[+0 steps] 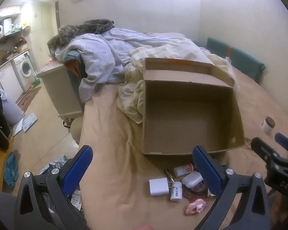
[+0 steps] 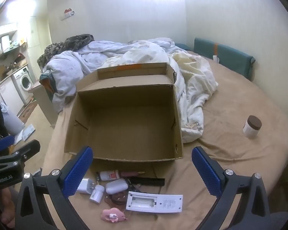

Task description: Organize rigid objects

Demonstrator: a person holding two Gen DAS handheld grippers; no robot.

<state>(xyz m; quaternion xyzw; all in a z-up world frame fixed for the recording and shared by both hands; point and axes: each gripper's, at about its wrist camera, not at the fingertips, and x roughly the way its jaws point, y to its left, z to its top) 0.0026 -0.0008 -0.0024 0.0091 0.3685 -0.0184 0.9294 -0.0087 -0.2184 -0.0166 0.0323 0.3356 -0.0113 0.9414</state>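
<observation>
Left wrist view: an open cardboard box (image 1: pixel 190 115) with plain matte walls sits on a tan bed sheet (image 1: pixel 113 153), its far flap standing up and its floor bare. Just before its near wall lies a huddle of small hard things: a square white charger (image 1: pixel 158 186), a white pill bottle (image 1: pixel 176 191) on its side, a second white bottle with red print (image 1: pixel 183 169), a rounded white case (image 1: pixel 192 179) and a pink charm (image 1: pixel 194 208). The left gripper (image 1: pixel 142 170) hangs above them with its ribbed blue pads wide apart, holding nothing; its right pad hides part of the pile. Right wrist view: the right gripper (image 2: pixel 142 170) is likewise spread and empty, over a flat white remote (image 2: pixel 154 201) lying back up with its battery bay uncovered, beside a black comb (image 2: pixel 146 181). A dark, glossy thing under the case is hard to make out. A white jar (image 2: pixel 252 127) with a brown lid stands upright, well apart to the right on open sheet. Rumpled pale bedding (image 2: pixel 124 51) crowds the box's far side.
</observation>
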